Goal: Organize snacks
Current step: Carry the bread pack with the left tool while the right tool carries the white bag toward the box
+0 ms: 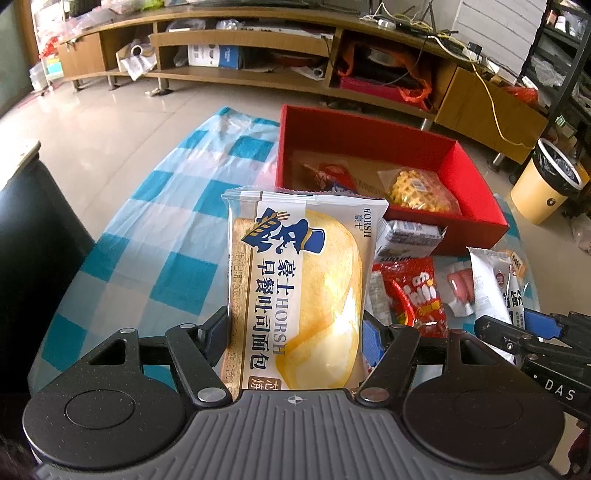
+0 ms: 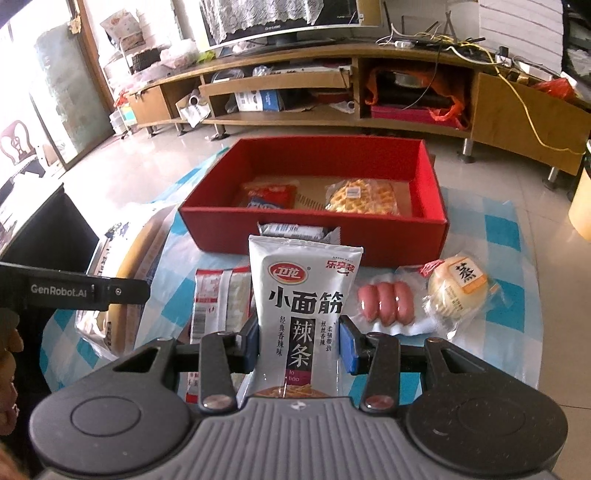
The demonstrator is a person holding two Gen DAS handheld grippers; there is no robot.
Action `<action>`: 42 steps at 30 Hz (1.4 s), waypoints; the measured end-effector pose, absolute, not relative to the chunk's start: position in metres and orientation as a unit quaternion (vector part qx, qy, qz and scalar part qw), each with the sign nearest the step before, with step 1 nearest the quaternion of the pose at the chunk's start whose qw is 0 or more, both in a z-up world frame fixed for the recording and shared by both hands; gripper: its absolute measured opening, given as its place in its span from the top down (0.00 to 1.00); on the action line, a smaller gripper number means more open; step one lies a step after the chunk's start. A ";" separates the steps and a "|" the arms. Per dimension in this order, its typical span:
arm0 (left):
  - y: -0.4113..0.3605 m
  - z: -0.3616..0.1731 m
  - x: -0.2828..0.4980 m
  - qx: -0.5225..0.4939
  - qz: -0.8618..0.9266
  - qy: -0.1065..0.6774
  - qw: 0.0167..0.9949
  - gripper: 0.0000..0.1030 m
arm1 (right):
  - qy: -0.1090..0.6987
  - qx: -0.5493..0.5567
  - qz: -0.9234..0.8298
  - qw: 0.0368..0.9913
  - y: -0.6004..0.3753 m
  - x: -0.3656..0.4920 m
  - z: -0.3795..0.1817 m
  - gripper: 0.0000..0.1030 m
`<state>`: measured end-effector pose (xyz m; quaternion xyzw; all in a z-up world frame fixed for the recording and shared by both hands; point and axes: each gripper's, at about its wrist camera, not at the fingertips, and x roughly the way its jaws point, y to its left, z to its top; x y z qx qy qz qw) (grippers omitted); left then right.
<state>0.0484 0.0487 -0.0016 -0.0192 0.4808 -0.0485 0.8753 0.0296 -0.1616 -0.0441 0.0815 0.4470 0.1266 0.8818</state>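
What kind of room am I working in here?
Most likely a home living room: a long wooden TV stand with a television on it, a tiled floor, and a low table under a blue checked cloth.

A sealed bread packet (image 1: 295, 291), white with blue lettering, stands upright clamped between jaws, short of an open red box (image 2: 314, 225) holding a waffle pack (image 2: 364, 197) and a red-and-blue packet (image 2: 269, 197). A grey spicy-strip pouch (image 2: 301, 321) stands likewise gripped, beside wrapped sausages (image 2: 386, 304) and a bun (image 2: 458, 291) on the checked surface (image 1: 147, 221).
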 end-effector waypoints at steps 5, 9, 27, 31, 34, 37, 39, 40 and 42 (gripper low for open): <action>0.043 0.005 0.052 -0.018 -0.050 0.469 0.882 0.27 | 0.438 0.087 0.121 0.886 -0.166 0.033 -0.039 0.61; 0.039 0.010 0.058 -0.018 -0.053 0.462 0.885 0.27 | 0.430 0.095 0.116 0.891 -0.171 0.037 -0.034 0.61; 0.020 0.028 0.078 -0.011 -0.066 0.432 0.899 0.27 | 0.398 0.120 0.092 0.905 -0.194 0.058 -0.019 0.61; 0.019 0.030 0.084 -0.011 -0.066 0.429 0.901 0.27 | 0.394 0.121 0.090 0.907 -0.195 0.064 -0.016 0.61; 0.019 0.031 0.086 -0.011 -0.065 0.428 0.902 0.27 | 0.390 0.124 0.090 0.908 -0.196 0.067 -0.015 0.61; 0.017 0.033 0.091 -0.008 -0.066 0.425 0.903 0.27 | 0.387 0.126 0.088 0.909 -0.198 0.071 -0.014 0.61; 0.016 0.035 0.095 -0.008 -0.066 0.423 0.904 0.27 | 0.387 0.128 0.086 0.909 -0.199 0.074 -0.013 0.61; 0.016 0.035 0.096 -0.008 -0.066 0.422 0.904 0.27 | 0.386 0.130 0.086 0.909 -0.200 0.075 -0.013 0.61; 0.015 0.036 0.099 -0.009 -0.066 0.421 0.905 0.27 | 0.385 0.133 0.084 0.910 -0.201 0.079 -0.013 0.61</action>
